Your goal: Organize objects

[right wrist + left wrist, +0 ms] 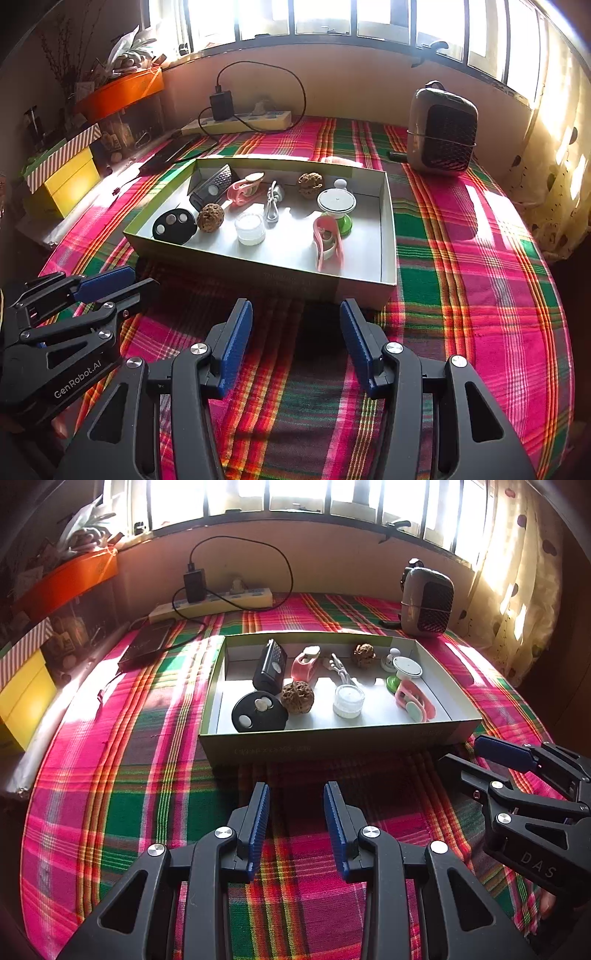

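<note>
L wrist: left hand-held gripper [296, 797] part-open, empty, over plaid desk [110, 775]; box [332, 744] w/ objects straight ahead, long axis crosswise.
R wrist: right hand-held gripper [296, 317] wider, empty; box [258, 269] ahead-left, similarly near.

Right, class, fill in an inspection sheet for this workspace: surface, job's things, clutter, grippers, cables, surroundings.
Surface: plaid cloth, sunlit patches.
Job's things: shallow cardboard box holding black disc, two walnuts, clear jar, pink clips, white clip, black grid-faced gadget, white-and-green stand.
Clutter: small heater, black tablet.
Grippers: left gripper and right gripper open, empty, short of the box.
Cables: power strip, charger, looping cable.
Surroundings: barred window, curtain, orange box, yellow box.
</note>
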{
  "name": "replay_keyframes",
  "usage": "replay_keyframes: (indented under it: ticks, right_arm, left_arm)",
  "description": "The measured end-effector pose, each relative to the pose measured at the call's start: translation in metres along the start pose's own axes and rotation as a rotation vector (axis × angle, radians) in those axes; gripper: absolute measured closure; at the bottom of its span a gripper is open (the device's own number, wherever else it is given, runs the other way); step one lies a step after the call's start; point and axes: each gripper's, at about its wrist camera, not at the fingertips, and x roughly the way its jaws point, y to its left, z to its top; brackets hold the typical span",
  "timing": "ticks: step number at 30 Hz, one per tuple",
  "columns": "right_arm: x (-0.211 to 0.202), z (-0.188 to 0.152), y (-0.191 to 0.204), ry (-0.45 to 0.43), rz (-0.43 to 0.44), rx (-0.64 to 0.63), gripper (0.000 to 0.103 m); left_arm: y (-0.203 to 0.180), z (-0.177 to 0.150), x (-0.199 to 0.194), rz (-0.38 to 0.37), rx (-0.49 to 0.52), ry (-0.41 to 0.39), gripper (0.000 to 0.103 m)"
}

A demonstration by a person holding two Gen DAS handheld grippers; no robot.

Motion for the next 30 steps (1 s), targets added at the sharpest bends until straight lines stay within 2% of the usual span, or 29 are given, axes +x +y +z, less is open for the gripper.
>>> replay_keyframes:
  ticks: [9, 19, 23, 30]
  right_arm:
    - [0.002, -0.017, -0.002, 0.038, -0.012, 0.027, 0.052]
    - [0.004, -0.033, -0.004, 0.080, -0.052, 0.042, 0.052]
    - [0.002, -0.036, -0.002, 0.077, -0.078, 0.032, 0.052]
    - [0.003, -0.038, -0.006, 0.064, -0.109, 0.062, 0.041]
  left_arm:
    - [0.003, -0.020, 0.002, 0.018, -0.019, 0.034, 0.074]
    - [0.003, -0.025, 0.000, 0.030, -0.048, 0.022, 0.074]
    - [-0.001, -0.026, 0.000, 0.050, -0.030, 0.022, 0.074]
    - [-0.002, -0.026, 0.001, 0.061, -0.032, 0.024, 0.074]
